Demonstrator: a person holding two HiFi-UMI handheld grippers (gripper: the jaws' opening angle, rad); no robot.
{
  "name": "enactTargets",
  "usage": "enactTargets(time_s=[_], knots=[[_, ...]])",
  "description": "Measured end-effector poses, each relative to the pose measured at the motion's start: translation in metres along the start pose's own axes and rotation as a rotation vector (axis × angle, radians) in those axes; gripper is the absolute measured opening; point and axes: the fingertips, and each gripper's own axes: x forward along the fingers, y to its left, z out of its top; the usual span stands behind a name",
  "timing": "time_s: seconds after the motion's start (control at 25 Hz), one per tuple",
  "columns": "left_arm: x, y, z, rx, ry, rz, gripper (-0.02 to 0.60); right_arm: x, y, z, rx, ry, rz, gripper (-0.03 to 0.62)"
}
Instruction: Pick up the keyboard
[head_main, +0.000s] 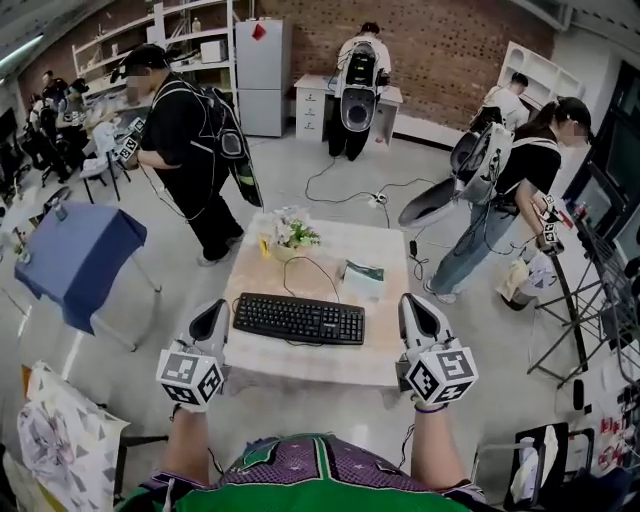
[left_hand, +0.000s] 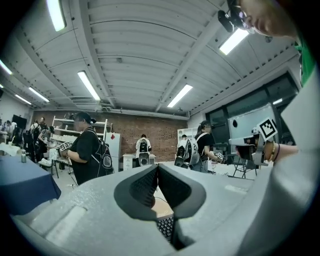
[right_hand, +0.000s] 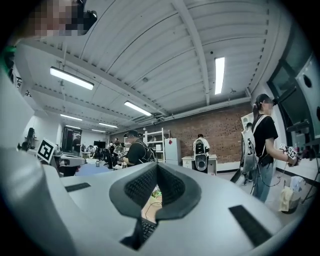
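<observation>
The keyboard (head_main: 299, 319) is left untouched on the table (head_main: 310, 368), flanked by the left gripper (head_main: 213, 322) and right gripper (head_main: 414, 316), both pressed together and empty.

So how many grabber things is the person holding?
2. The left gripper is off the keyboard's left end and the right gripper is off its right end. Both are shut and empty. None seem hidden.
</observation>
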Motion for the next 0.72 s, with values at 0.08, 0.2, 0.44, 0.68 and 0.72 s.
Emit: enactTargets(time_s=[0.08,0.2,0.44,0.68,0.72], knots=[[0.007,-0.011,0.005,0.021,-0.002,0.009,0.017,0.002,-0.011,-0.004,0.007,0.003,0.011,0.002],[0.018,-0.025,0.009,-0.001,-0.013,0.004,0.018,0.008,-0.025,-0.013,0.019,0.015,0.014,0.002],[0.042,-0.02,0.0,-0.022,-0.004,-0.017,0.018,0.03,-0.032,-0.016,0.005,0.019,0.009,0.003],[0.072,0.006,-0.005,-0.019,-0.003,-0.025,0.018,0.059,-0.027,-0.022,0.013,0.057,0.071,0.164],[0.075,0.009,-0.007,-0.026,-0.003,-0.028,0.018,0.062,-0.027,-0.024,0.014,0.065,0.07,0.175]])
